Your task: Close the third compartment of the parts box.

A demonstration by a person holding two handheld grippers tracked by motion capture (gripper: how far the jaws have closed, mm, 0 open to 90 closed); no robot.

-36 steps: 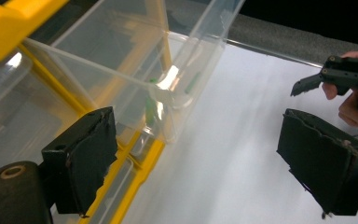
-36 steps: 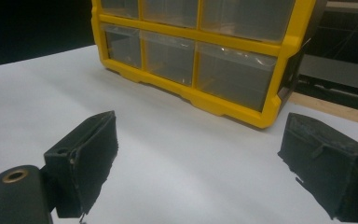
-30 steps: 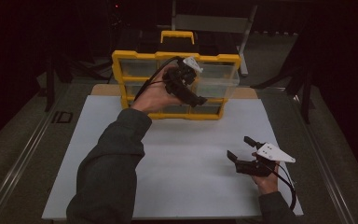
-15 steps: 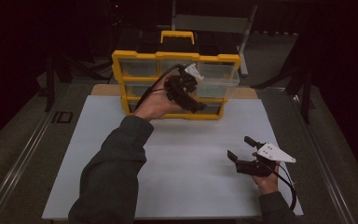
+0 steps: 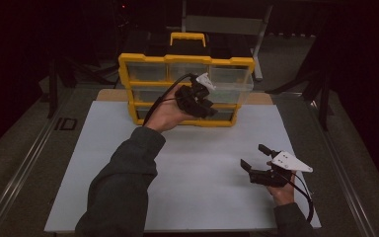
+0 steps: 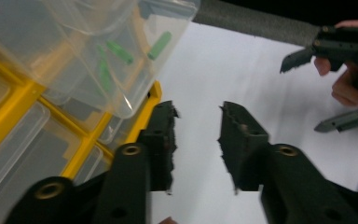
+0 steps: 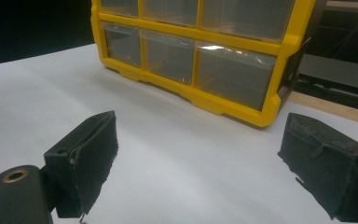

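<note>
Closing in since a second ago, the left gripper (image 6: 196, 140) now has its jaws narrowed but empty; the pulled-out clear drawer (image 6: 121, 56) hangs just beside them. The right gripper (image 5: 259, 160) waits agape, well apart.

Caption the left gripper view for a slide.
Left gripper, nothing between its narrowed jaws, beside pulled-out clear drawer holding green pieces.

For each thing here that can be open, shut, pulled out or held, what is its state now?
Yellow drawer cabinet: upright on the white table.
Right middle drawer: pulled out, green pieces inside.
Other drawers: pushed in.
Left gripper: jaws just been closing, a gap left, nothing between them, below the drawer.
Right gripper: open, empty, over the table.
</note>
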